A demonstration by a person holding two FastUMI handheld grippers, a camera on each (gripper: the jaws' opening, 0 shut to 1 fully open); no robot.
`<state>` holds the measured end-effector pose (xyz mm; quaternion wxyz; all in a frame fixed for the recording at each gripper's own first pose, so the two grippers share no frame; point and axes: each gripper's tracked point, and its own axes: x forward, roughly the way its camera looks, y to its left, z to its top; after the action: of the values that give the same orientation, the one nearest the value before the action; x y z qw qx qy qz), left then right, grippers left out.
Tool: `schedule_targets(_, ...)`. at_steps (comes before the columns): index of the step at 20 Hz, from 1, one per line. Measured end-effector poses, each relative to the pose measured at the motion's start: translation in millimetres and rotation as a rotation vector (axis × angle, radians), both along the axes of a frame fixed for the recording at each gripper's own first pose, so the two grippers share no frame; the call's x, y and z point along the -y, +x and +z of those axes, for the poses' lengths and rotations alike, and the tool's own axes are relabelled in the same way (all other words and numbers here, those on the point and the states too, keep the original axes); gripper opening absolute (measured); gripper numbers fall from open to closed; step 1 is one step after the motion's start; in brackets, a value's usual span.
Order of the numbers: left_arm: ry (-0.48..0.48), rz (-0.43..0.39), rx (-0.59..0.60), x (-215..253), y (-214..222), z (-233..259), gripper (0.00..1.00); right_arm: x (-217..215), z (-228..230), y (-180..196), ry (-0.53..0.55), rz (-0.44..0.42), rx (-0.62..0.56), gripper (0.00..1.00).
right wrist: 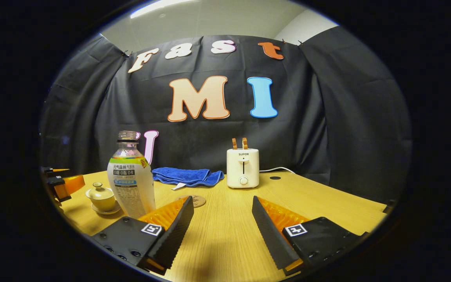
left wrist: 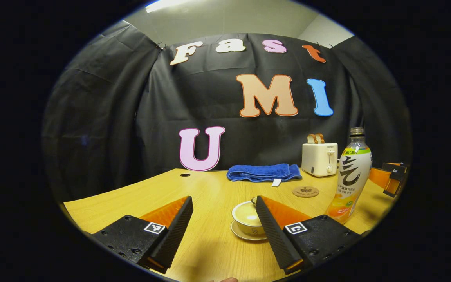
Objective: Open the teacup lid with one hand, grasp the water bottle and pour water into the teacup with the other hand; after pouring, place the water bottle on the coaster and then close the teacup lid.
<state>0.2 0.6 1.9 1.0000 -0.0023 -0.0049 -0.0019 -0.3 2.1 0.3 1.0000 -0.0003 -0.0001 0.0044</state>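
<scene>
- Wood-grain tabletop carries everything; nothing is lifted yet.
- Left gripper view: the left tongs are spread wide and hold nothing, low at the bottom centre of the frame. The teacup on its saucer sits just beyond them, partly behind the right-hand finger.
- Right gripper view: the teacup lid sits on the cup, knob up, at lower left of the frame. So the lid is on.
- Water bottle stands upright left of centre, just beyond the left-hand finger of the right tongs. Those tongs are also released, empty, and point past the bottle toward bare tabletop.
- Coaster, round and brown, lies flat between cup and toaster, with nothing on it. Blue towel is folded at the back by the wall.
- The other tongs peek in at the right edge of the left gripper view, beyond the bottle.
- Judged step: the very start, the approach to the lid. No part of the task looks done.
- Next move, as I read it: the left tongs should shift toward the cup so the knob falls between the fingers, then close on it and lift straight up. The knob is small and likely glazed, so a centred grip matters.
- The right tongs would then need to swing toward the bottle's body and close around its middle.
</scene>
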Motion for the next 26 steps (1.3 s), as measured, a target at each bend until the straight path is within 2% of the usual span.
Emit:
schedule_targets(1, 0.0, -0.001, 0.001, 0.8, 0.1, 0.8, 0.94, -0.1, -0.1, 0.3, 0.0, 0.001, 0.001, 0.97)
schedule_targets(3, 0.0, -0.006, -0.001, 0.7, 0.2, -0.7, 0.94, -1.0, 0.4, 0.2, 0.0, 0.005, 0.0, 0.94)
schedule_targets(7, -0.001, -0.009, 0.0, 0.6, 0.3, -1.0, 0.94, -1.4, 0.2, -0.8, 0.0, 0.008, 0.001, 0.97)
schedule_targets(8, -0.002, -0.013, 0.001, 1.4, 0.3, -0.6, 0.94, -1.6, 0.2, -0.5, 0.0, 0.008, 0.001, 0.94)
schedule_targets(12, -0.006, -0.069, -0.004, 14.3, 3.8, 0.0, 0.94, -1.4, -0.1, -0.1, 0.0, 0.008, 0.0, 0.94)
schedule_targets(13, 0.0, -0.078, -0.007, 18.3, 5.3, 1.2, 0.94, -1.4, 0.5, -0.1, 0.0, 0.009, 0.001, 0.97)
schedule_targets(14, 0.013, -0.09, -0.003, 22.2, 7.4, 5.3, 0.94, -1.5, -0.1, -0.3, 0.0, 0.008, 0.001, 0.94)
schedule_targets(19, 0.082, -0.158, -0.007, 43.0, 21.4, 13.8, 0.94, -1.8, 0.8, -0.2, 0.001, 0.01, 0.002, 0.97)
schedule_targets(26, 0.108, -0.195, -0.102, 58.9, 40.5, -6.9, 0.92, -3.8, 0.2, -0.4, 0.001, 0.02, 0.003, 0.97)
